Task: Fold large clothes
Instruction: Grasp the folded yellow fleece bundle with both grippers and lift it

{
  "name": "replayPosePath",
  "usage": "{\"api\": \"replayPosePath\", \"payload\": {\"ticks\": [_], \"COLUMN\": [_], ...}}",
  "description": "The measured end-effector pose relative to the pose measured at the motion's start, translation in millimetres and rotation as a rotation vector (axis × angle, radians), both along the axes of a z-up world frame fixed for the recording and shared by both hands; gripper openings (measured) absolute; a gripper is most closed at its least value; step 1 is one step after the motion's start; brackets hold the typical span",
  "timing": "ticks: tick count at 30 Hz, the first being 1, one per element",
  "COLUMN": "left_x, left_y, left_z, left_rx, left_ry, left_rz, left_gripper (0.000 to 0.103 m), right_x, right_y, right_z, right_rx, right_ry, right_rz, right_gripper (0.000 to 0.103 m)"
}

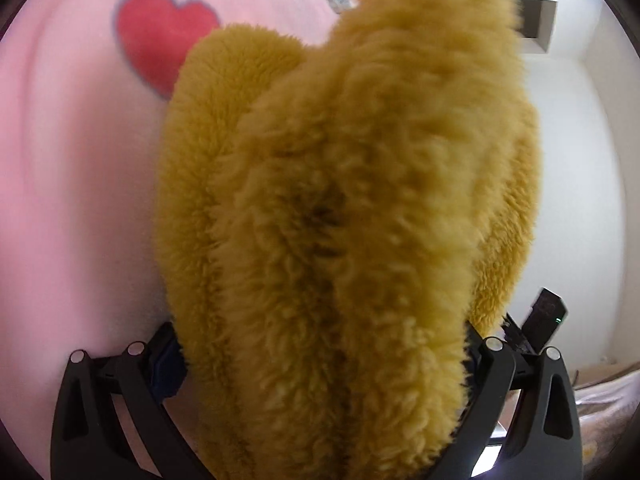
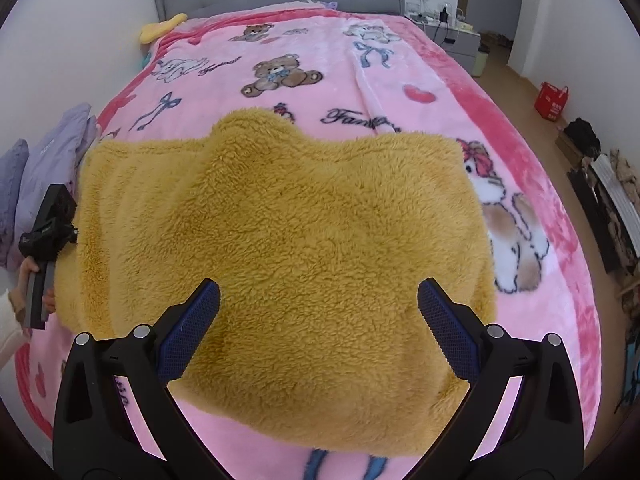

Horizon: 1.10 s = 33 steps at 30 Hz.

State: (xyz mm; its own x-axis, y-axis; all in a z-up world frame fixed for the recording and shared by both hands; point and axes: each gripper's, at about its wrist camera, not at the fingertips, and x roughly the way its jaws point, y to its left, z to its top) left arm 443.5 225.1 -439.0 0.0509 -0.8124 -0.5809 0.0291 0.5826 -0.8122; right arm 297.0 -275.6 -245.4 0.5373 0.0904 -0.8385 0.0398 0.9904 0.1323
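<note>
Between the right tool's [image 2: 319, 328] spread fingers lies the fleece garment [image 2: 280, 240].

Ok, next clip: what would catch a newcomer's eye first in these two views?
The mustard-yellow fleece garment dominates, spread over the middle of the pink cartoon-print blanket on the bed. In the left wrist view the same fleece bulges up close between the left tool fingers, hiding most of the scene. The right tool is open above the garment's near edge, and the left one shows at its left side.
</note>
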Motion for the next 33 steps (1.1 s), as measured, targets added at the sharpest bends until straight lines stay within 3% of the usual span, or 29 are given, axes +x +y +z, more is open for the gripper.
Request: {"api": "replayPosePath", "payload": {"ticks": [1,3,7,11,13,19,21,25,30,32,33], "left_x": [0.4,-0.8,-9.6,-15.1,-15.1,-4.0,2.9,6.3,27.2,31.4,36.2], "left_y": [-0.9,2.6,7.7,-6.6,-14.1,-42.4,-44.9,-59.5,-71.6,-76.3,-73.2], "left_z": [-1.0,-7.1,-10.6,8.6,16.1,29.6,32.4,45.1,54.2,53.3,51.8], "left_rx": [-0.010,-0.051,-0.078,-0.005,0.030,0.099,0.102,0.123,0.159,0.164,0.172], "left_ry": [0.000,0.036,0.038,-0.025,-0.039,-0.059,-0.048,-0.047,-0.041,-0.030,-0.029], "left_rz": [0.013,0.058,0.094,0.049,0.030,-0.022,-0.029,-0.052,-0.086,-0.095,-0.098], "left_gripper": [0.096,0.067,0.053,0.042,0.040,0.040,0.040,0.042,0.050,0.055,0.062], "right_x": [-0.2,-2.0,-5.3,-10.7,-16.2,-8.5,-5.5,3.4,27.4,33.9,35.5], "right_y": [0.2,-1.4,-10.0,-23.6,-33.8,-89.0,-112.9,-137.8,-141.5,-151.1,-160.3], "right_z": [-0.6,-0.9,-0.9,-2.9,-0.2,-20.7,-35.4,-69.0,-107.8,-131.7,-148.4], "right_rx": [0.001,0.001,0.013,-0.010,-0.071,-0.089,0.049,0.212,0.269,0.379,0.483], "right_ry": [0.003,0.002,-0.014,-0.048,-0.105,0.025,0.067,0.118,0.184,0.252,0.286], "right_rz": [0.001,-0.002,-0.015,-0.041,-0.042,-0.018,0.010,0.021,0.096,0.096,0.065], "right_gripper": [0.095,0.095,0.095,0.095,0.095,0.095,0.093,0.093,0.095,0.095,0.095]}}
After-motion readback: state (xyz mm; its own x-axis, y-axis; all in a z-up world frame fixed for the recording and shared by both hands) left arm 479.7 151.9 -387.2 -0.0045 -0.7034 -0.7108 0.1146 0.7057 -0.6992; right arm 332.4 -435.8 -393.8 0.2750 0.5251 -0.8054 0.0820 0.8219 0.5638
